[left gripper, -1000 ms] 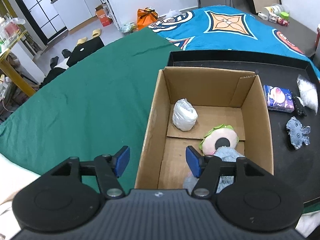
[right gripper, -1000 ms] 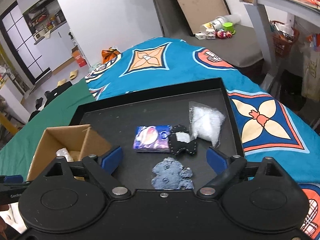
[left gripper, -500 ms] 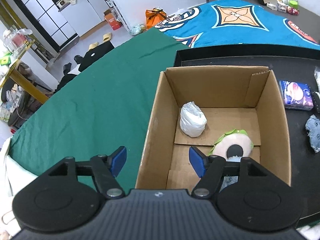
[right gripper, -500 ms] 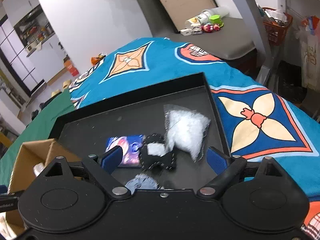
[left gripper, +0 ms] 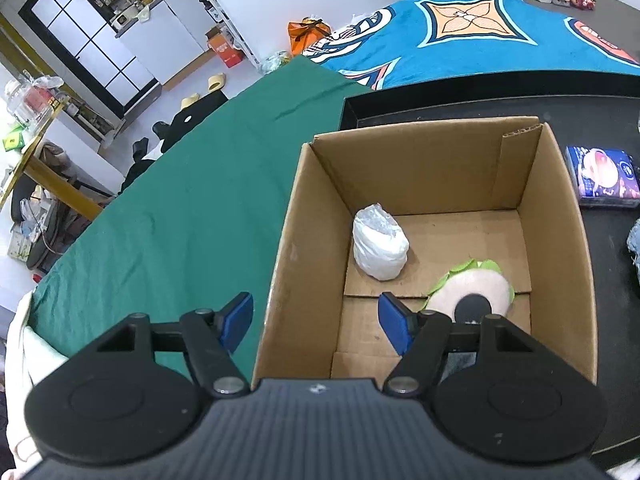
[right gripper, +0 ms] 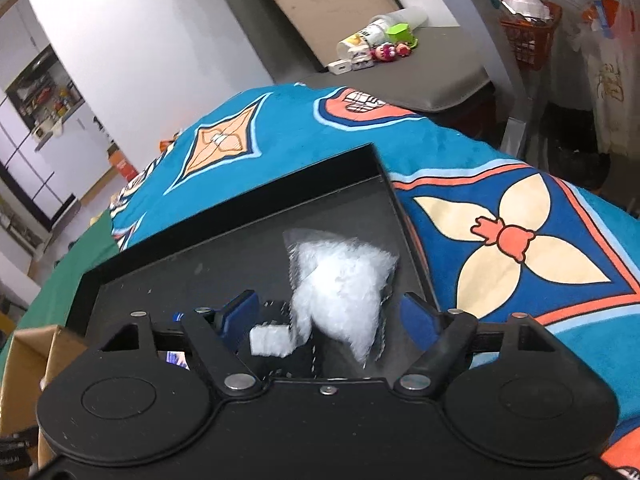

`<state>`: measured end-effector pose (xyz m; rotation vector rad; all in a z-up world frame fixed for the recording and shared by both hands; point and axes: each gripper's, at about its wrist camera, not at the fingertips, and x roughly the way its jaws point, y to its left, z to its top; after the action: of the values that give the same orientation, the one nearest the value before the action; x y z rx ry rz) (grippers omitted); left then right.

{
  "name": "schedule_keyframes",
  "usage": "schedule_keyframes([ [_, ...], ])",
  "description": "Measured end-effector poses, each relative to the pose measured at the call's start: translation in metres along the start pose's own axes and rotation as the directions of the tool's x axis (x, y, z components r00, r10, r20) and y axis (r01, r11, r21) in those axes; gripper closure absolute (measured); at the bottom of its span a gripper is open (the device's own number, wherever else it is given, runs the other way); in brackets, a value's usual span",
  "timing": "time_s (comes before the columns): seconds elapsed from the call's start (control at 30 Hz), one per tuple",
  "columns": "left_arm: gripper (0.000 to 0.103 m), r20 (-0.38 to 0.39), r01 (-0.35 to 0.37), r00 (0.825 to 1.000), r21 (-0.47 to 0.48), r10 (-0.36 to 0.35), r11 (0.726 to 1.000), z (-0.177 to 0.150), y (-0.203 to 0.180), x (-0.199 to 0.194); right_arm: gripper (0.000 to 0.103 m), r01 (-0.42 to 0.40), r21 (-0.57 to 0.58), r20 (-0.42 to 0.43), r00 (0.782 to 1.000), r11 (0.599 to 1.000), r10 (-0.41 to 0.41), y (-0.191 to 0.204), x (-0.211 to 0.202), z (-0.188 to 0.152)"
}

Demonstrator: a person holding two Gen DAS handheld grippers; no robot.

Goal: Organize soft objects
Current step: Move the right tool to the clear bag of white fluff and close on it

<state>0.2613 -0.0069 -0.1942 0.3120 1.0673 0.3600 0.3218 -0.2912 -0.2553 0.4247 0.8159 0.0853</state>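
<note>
An open cardboard box (left gripper: 436,168) holds a white wrapped bundle (left gripper: 380,246) and a pink plush with green leaves (left gripper: 472,284). My left gripper (left gripper: 316,320) is open and straddles the box's left wall, with one blue pad outside and the other inside; neither pad presses on it. In the right wrist view a clear bag of white fluff (right gripper: 340,280) lies on the black tray (right gripper: 240,216) beside a black fabric piece with a white patch (right gripper: 272,340). My right gripper (right gripper: 330,314) hangs low over them, its jaws closing around the bag without touching it.
A purple tissue pack (left gripper: 604,176) and a denim scrap (left gripper: 634,244) lie on the tray to the right of the box. A green cloth (left gripper: 180,208) covers the table on the left and a blue patterned blanket (right gripper: 520,208) on the right. The tray's raised rim borders the bag.
The right gripper sank toward the fluff bag, which now sits between its fingers, and its jaws narrowed. The left gripper drew nearer the box and opened slightly.
</note>
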Motion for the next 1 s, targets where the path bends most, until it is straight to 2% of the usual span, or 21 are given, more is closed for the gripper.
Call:
schedule_keyframes([
  [0.1, 0.035, -0.010, 0.000, 1.000, -0.007, 0.000, 1.000, 0.002, 0.000, 0.004, 0.042, 0.000, 0.008, -0.021, 1.000, 1.000, 0.000, -0.004, 0.008, -0.001],
  [0.13, 0.035, -0.014, -0.003, 1.000, -0.006, 0.003, 1.000, 0.002, 0.000, 0.005, 0.053, -0.004, 0.016, -0.038, 0.999, 1.000, 0.004, -0.005, 0.011, -0.002],
  [0.2, 0.035, -0.021, -0.007, 1.000, -0.005, 0.007, 1.000, 0.003, 0.000, 0.007, 0.059, -0.008, 0.010, -0.042, 0.999, 1.000, 0.008, -0.005, 0.011, -0.005],
  [0.23, 0.035, -0.022, -0.005, 1.000, -0.005, 0.005, 1.000, 0.003, 0.000, 0.007, 0.068, -0.009, 0.004, -0.041, 0.999, 1.000, 0.010, -0.004, 0.010, -0.005],
  [0.27, 0.035, -0.022, -0.003, 1.000, -0.005, 0.003, 1.000, 0.004, 0.000, 0.006, 0.072, -0.011, 0.000, -0.045, 0.999, 1.000, 0.011, -0.004, 0.008, -0.005],
  [0.43, 0.035, -0.024, 0.009, 1.000, -0.005, -0.009, 1.000, 0.006, 0.003, 0.003, 0.077, -0.019, 0.001, -0.062, 0.998, 1.000, 0.019, -0.004, -0.002, -0.006],
  [0.7, 0.035, -0.036, 0.045, 0.998, -0.030, -0.046, 0.999, 0.010, 0.016, -0.002, 0.077, -0.027, -0.033, -0.055, 0.998, 0.999, 0.025, 0.006, -0.029, -0.003],
  [1.0, 0.035, -0.034, 0.071, 0.997, -0.008, -0.072, 0.997, 0.010, 0.026, -0.011, 0.077, -0.020, -0.057, -0.044, 0.999, 0.998, 0.017, 0.020, -0.058, 0.005],
])
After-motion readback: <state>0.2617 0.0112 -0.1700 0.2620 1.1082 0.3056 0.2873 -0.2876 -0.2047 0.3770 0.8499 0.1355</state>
